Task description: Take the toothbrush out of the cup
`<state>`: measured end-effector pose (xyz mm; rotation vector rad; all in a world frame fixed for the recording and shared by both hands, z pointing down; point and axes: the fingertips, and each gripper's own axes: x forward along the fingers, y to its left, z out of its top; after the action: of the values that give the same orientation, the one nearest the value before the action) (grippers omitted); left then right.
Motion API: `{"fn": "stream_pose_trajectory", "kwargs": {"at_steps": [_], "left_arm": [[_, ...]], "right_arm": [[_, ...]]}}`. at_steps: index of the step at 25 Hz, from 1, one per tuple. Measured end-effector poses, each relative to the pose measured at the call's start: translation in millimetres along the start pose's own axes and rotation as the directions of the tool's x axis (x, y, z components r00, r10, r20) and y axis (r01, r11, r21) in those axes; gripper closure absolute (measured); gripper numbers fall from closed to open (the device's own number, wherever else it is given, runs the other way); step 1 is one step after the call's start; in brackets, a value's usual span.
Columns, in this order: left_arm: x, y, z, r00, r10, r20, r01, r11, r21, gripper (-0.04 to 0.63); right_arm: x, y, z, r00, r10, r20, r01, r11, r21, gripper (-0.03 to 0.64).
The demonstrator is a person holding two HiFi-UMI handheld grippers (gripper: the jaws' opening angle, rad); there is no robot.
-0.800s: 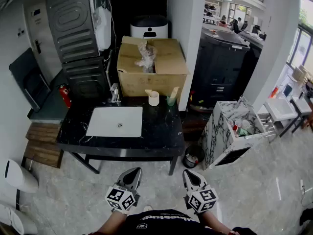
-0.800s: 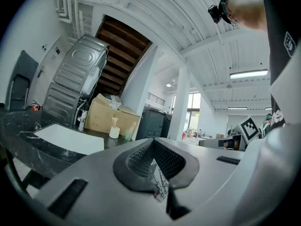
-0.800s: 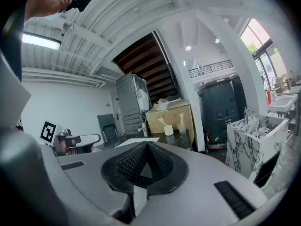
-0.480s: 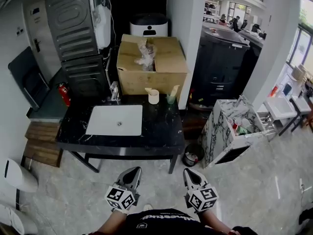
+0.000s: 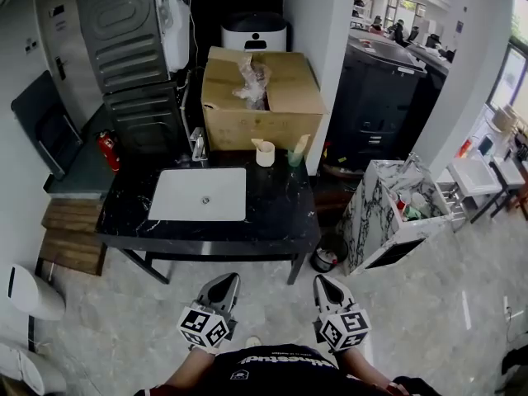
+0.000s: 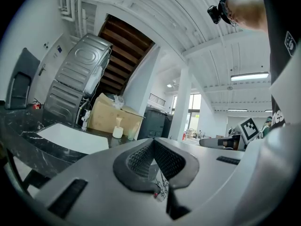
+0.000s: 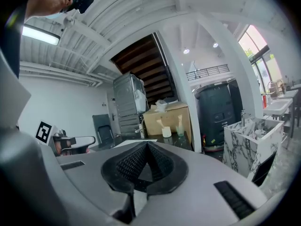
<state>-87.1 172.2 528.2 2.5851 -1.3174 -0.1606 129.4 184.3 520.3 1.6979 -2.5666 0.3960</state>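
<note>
The left hand-held gripper (image 5: 228,279) and the right hand-held gripper (image 5: 321,280) sit side by side at the bottom centre of the head view. Each has its jaws pressed fully together with nothing between them, as each gripper's own view confirms. Both are well apart from the dark marbled surface (image 5: 276,213) ahead.

A white sink basin (image 5: 198,195) is set into the left half of that surface. At its far edge, in the upper middle of the frame just in front of a cardboard box (image 5: 260,97), stands a white cup (image 5: 265,155). A pale toothbrush (image 5: 257,144) leans out of it to the left. Just to its right is a greenish cup (image 5: 294,158) holding a second pale stick (image 5: 301,144). Which cup is meant cannot be told.

The toothbrush is probably light, stiff and thin, with a smooth handle that could slip. The best hold looks like a pinch across the handle above the rim, then a lift along its lean. The cup seems light too and may tip or drag along, so steadying it with the other gripper would help.
</note>
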Motion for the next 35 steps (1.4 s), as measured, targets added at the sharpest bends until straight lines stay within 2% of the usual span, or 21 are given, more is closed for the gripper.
{"fn": "stream_pose_trajectory", "kwargs": {"at_steps": [4, 13, 20, 27, 35], "left_arm": [[-4, 18, 4, 1.000, -0.009, -0.001, 0.009, 1.000, -0.002, 0.580], [-8, 51, 1, 1.000, -0.021, 0.002, 0.021, 1.000, -0.021, 0.580], [12, 63, -7, 0.999, -0.047, -0.015, 0.046, 0.998, -0.040, 0.580], [56, 89, -6, 0.999, -0.036, -0.029, 0.035, 0.999, -0.037, 0.580], [156, 125, 30, 1.000, 0.004, 0.004, -0.004, 1.000, 0.003, 0.580]], "right_arm": [[10, 7, 2, 1.000, -0.026, 0.010, 0.026, 0.999, 0.029, 0.581], [25, 28, -11, 0.998, -0.068, -0.001, 0.068, 0.997, 0.030, 0.580], [41, 15, -10, 0.994, -0.107, -0.009, 0.108, 0.994, 0.037, 0.581], [94, -11, -3, 0.996, -0.088, -0.011, 0.088, 0.995, 0.038, 0.580], [190, -78, 51, 0.998, -0.048, 0.033, 0.048, 0.999, 0.022, 0.581]]}}
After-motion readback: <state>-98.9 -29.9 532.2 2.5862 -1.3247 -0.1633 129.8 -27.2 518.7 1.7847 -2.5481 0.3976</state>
